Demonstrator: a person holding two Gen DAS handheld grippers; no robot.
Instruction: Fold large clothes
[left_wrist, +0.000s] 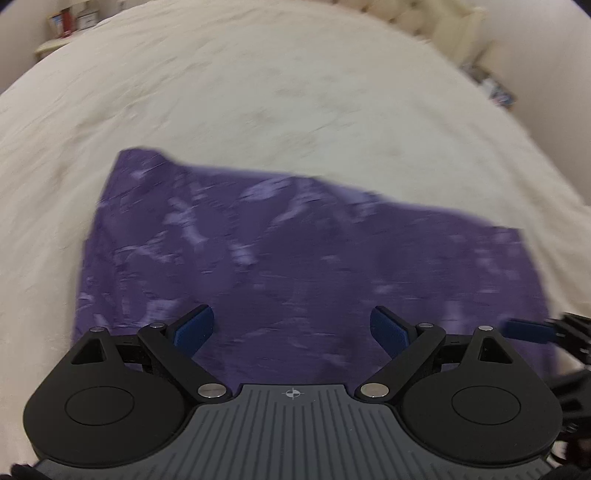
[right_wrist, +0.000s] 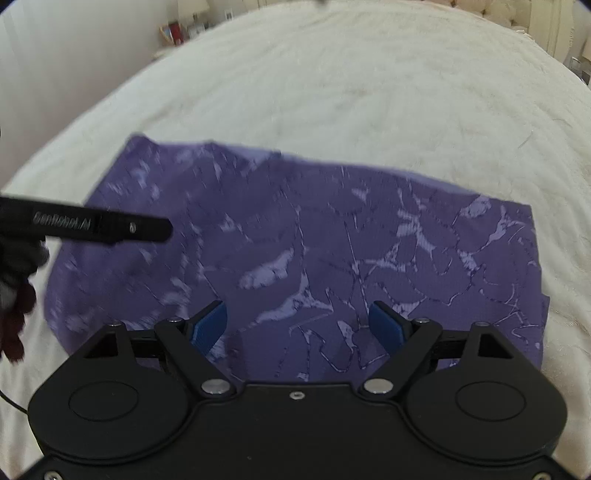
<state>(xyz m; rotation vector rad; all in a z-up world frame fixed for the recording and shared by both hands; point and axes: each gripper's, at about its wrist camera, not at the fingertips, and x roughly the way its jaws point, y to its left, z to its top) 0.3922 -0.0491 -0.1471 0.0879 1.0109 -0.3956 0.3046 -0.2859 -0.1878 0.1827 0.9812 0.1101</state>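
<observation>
A purple garment (left_wrist: 295, 258) with a pale leaf pattern lies flat and folded on the cream bed cover (left_wrist: 258, 92). My left gripper (left_wrist: 291, 321) hovers open over its near edge, with nothing between the blue pads. In the right wrist view the same garment (right_wrist: 314, 240) spreads out below my right gripper (right_wrist: 297, 314), which is also open and empty. A blue finger of the right tool (left_wrist: 528, 330) shows at the right edge of the left wrist view. A black bar of the left tool (right_wrist: 110, 227) crosses the garment's left side, held by a gloved hand (right_wrist: 14, 295).
The cream bed cover (right_wrist: 332, 92) extends far beyond the garment on all sides. A tufted headboard (left_wrist: 443, 26) and a bedside shelf with small items (left_wrist: 62, 26) stand at the far end. A thin cable (right_wrist: 11, 402) lies at the lower left.
</observation>
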